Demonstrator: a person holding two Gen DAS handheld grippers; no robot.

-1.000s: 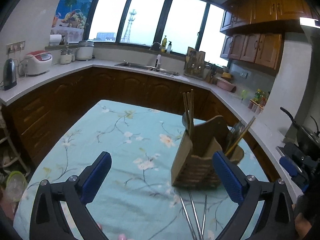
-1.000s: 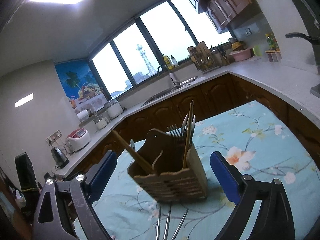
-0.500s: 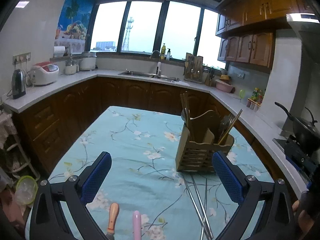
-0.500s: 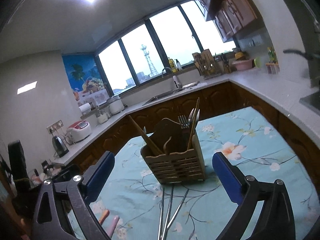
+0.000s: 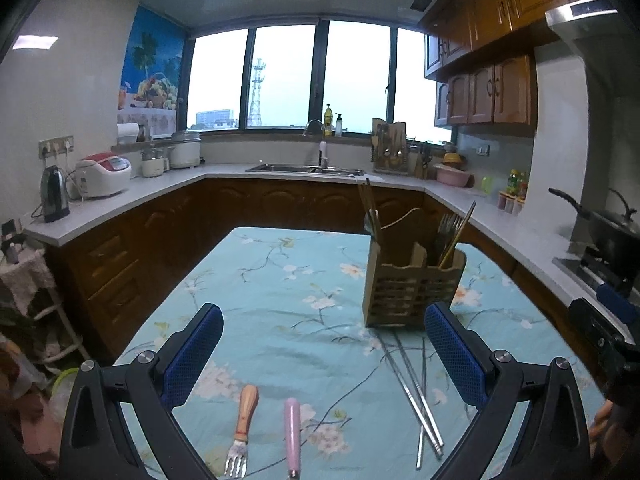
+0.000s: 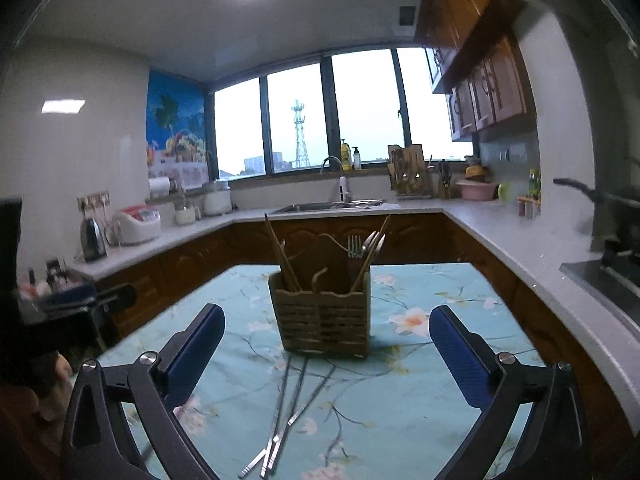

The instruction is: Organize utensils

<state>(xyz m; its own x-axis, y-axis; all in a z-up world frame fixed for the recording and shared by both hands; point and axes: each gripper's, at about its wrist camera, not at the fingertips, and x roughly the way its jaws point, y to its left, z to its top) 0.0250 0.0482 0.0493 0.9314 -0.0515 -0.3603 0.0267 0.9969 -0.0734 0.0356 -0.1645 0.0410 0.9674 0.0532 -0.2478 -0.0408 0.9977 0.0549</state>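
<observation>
A wooden utensil holder [image 5: 412,288] stands on the floral tablecloth with chopsticks and forks upright in it; it also shows in the right wrist view [image 6: 324,316]. Several metal chopsticks [image 5: 416,384] lie loose in front of it, also seen in the right wrist view [image 6: 288,412]. A wooden-handled fork [image 5: 242,424] and a pink-handled utensil [image 5: 293,436] lie near the front edge. My left gripper [image 5: 324,356] is open and empty, held above the table behind these. My right gripper [image 6: 326,354] is open and empty, facing the holder.
The table [image 5: 280,280] carries a blue floral cloth. Kitchen counters [image 5: 160,188] run around it, with a kettle [image 5: 54,194], a rice cooker [image 5: 104,174] and a sink [image 5: 304,168]. A pan [image 5: 600,228] sits on the stove at right.
Both grippers have drawn back from the holder and levelled out. The fork, the pink-handled utensil and more of the loose chopsticks have come into view.
</observation>
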